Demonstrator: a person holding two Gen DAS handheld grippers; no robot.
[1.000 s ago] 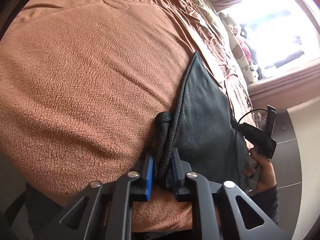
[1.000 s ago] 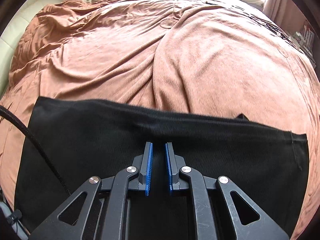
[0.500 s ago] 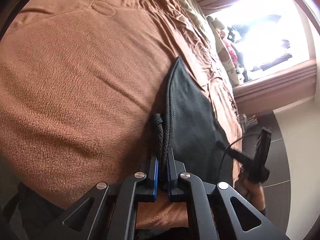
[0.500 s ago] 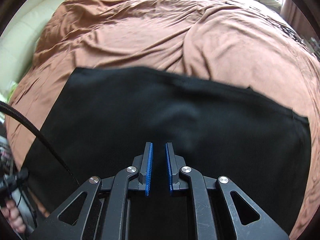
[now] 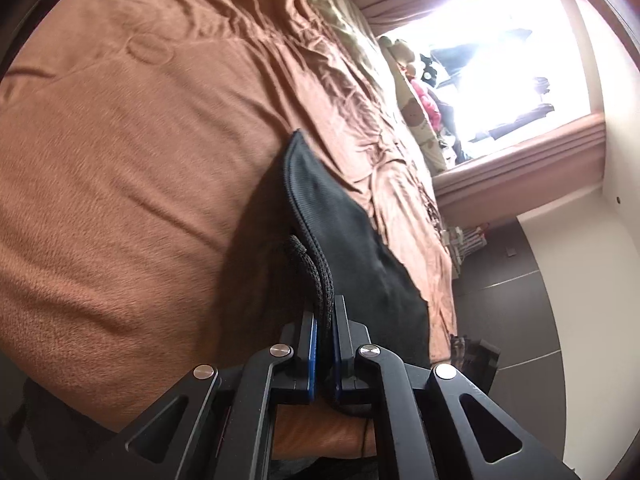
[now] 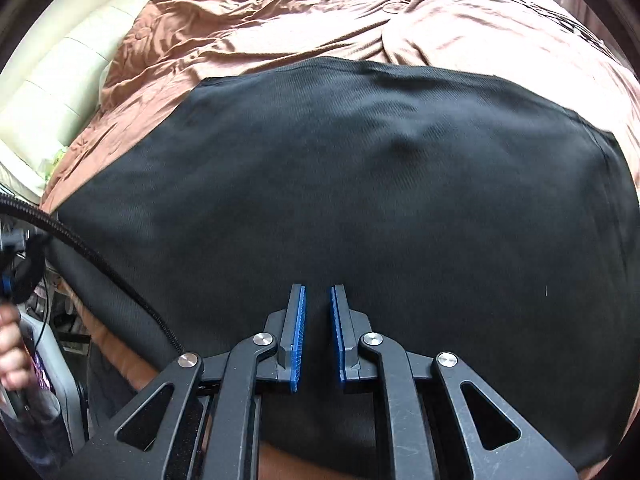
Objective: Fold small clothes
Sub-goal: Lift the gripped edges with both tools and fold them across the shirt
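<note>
A black garment [image 6: 360, 180] stretches wide across the right wrist view, over a brown bedspread [image 6: 280, 32]. My right gripper [image 6: 318, 300] is shut on the garment's near edge, with dark cloth filling the narrow gap between its blue pads. In the left wrist view the same garment [image 5: 340, 232] is seen edge-on, held up off the bedspread [image 5: 140, 160]. My left gripper [image 5: 325, 320] is shut on its bunched, ribbed hem [image 5: 316, 264]. A hand [image 6: 10, 344] and a black cable [image 6: 100, 256] show at the right wrist view's left edge.
The bed's cream padded headboard [image 6: 60, 80] runs along the far left. Pillows and soft toys [image 5: 416, 92] lie at the bed's far end under a bright window [image 5: 500, 60]. Dark tiled floor [image 5: 520, 300] borders the bed.
My left gripper's fingers closed onto the bunched hem. The garment rose off the bed and now fills far more of the right wrist view.
</note>
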